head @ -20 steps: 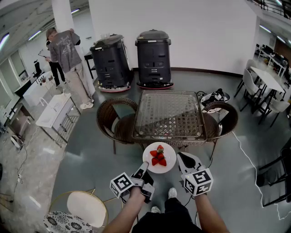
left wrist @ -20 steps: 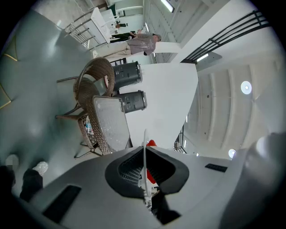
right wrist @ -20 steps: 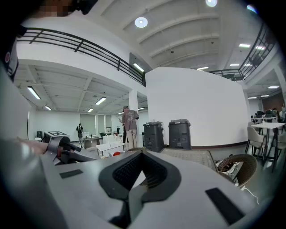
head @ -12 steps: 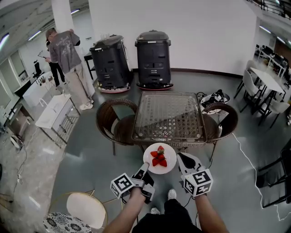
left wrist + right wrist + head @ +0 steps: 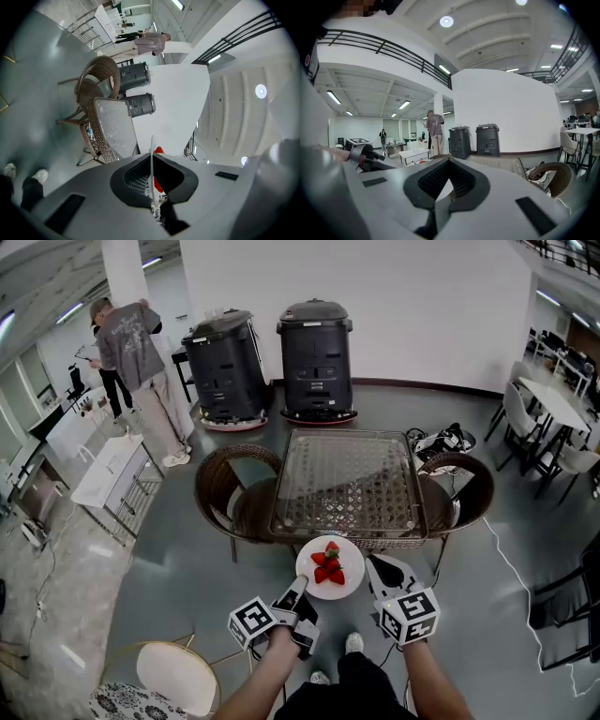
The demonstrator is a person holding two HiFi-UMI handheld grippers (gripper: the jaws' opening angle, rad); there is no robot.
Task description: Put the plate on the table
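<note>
Left gripper view has your left gripper (image 5: 151,161) clenched on the plate (image 5: 151,149). The white rim stands edge-on between the two jaws, and a red strawberry (image 5: 159,151) peeks over on the far side.

Head view shows that grip at the plate's near-left rim. The plate is level, with the fruit heaped at its middle. It hangs just at the near edge of the glass-topped table (image 5: 347,479), on your side of it, and is not resting on the glass.

Your right gripper (image 5: 372,563) sits just beside the plate's right rim, also on the near side of the table. In the right gripper view its jaws are pressed together at the tips with nothing between them. A pale patch shows through the hollow behind the tips and may be the plate's edge, though that is too dim to say.

Wicker chairs flank the table, one at its left (image 5: 230,488) and one at its right (image 5: 464,486).
</note>
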